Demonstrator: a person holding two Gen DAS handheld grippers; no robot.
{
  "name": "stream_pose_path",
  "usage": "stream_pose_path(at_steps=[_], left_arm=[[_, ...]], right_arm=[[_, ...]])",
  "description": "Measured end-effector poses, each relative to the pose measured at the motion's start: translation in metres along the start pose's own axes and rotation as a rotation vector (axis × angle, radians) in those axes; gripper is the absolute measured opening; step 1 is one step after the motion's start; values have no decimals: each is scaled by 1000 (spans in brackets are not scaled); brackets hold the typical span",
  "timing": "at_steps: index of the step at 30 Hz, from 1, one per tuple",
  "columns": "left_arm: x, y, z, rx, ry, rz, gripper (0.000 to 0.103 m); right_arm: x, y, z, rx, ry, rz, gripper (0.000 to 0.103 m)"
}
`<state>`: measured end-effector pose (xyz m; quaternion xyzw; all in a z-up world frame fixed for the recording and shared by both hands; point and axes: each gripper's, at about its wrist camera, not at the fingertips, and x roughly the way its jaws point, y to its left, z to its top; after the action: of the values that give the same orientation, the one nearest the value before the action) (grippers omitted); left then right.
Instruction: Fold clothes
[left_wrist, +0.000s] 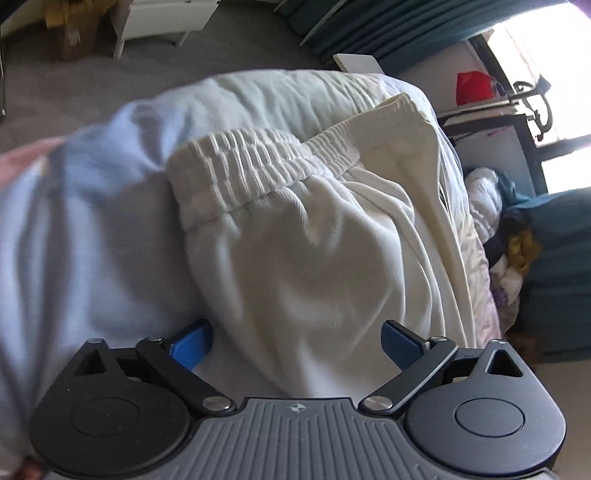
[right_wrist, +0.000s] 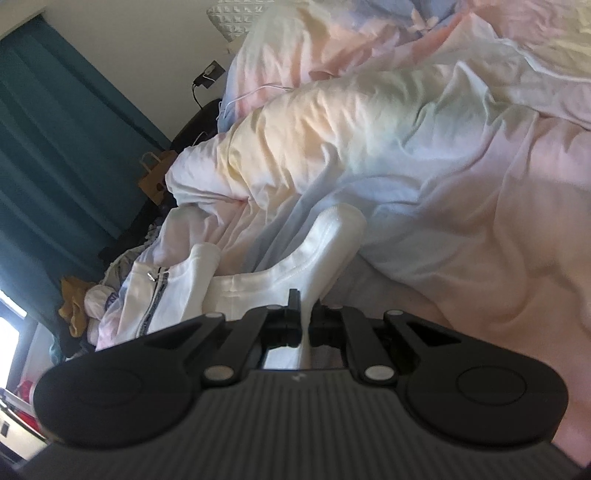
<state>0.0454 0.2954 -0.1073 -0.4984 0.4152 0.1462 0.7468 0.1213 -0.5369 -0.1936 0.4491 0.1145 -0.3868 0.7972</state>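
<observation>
White sweatpants with a ribbed elastic waistband lie on the bed in the left wrist view. My left gripper hovers over their seat, its blue fingers spread wide apart with cloth between but not pinched. In the right wrist view my right gripper is shut on a fold of the white sweatpants, and a cuffed end sticks up beyond the jaws. Another white garment with a striped, zipped edge lies to the left.
A rumpled pastel duvet covers the bed. Teal curtains, a brown paper bag and a pile of clothes sit beside the bed. A dark shelf with a red item stands by the window.
</observation>
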Motion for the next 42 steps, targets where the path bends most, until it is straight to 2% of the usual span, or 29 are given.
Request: stream_pose_path(at_steps=[1, 3, 5, 7, 8, 10, 13, 15, 21, 27, 31, 37, 42], left_arm=[[0, 1, 1, -8, -7, -10, 88], [1, 3, 2, -23, -22, -31, 86], [2, 5, 4, -38, -36, -52, 75], [3, 7, 5, -53, -50, -73, 56], [4, 7, 6, -60, -58, -84, 52], [5, 9, 7, -75, -72, -105, 27], [1, 13, 9, -92, -96, -142, 10], [-8, 12, 7, -79, -122, -167, 7], [-44, -4, -2, 22, -206, -205, 5], [-81, -15, -5, 62, -216, -252, 5], [-93, -50, 9, 72, -232, -247, 5], [-66, -134, 56, 96, -260, -234, 5], [-3, -196, 103, 139, -285, -194, 6]], right_arm=[[0, 1, 0, -5, -1, -4, 6], [1, 1, -1, -11, 0, -14, 6], [2, 3, -2, -23, -4, -20, 6], [3, 3, -2, -27, -7, -20, 6], [3, 4, -2, -27, -9, -17, 6], [2, 4, -2, -29, -12, -11, 6], [2, 2, -2, -22, -11, -3, 6], [1, 2, -1, -17, -14, 9, 6], [-9, -2, 8, 28, -19, 56, 6], [-2, 38, 25, -17, -45, 121, 6], [2, 65, 36, -47, -62, 164, 6], [14, 111, 50, -103, -87, 225, 6], [83, 217, 29, -298, -111, 234, 6]])
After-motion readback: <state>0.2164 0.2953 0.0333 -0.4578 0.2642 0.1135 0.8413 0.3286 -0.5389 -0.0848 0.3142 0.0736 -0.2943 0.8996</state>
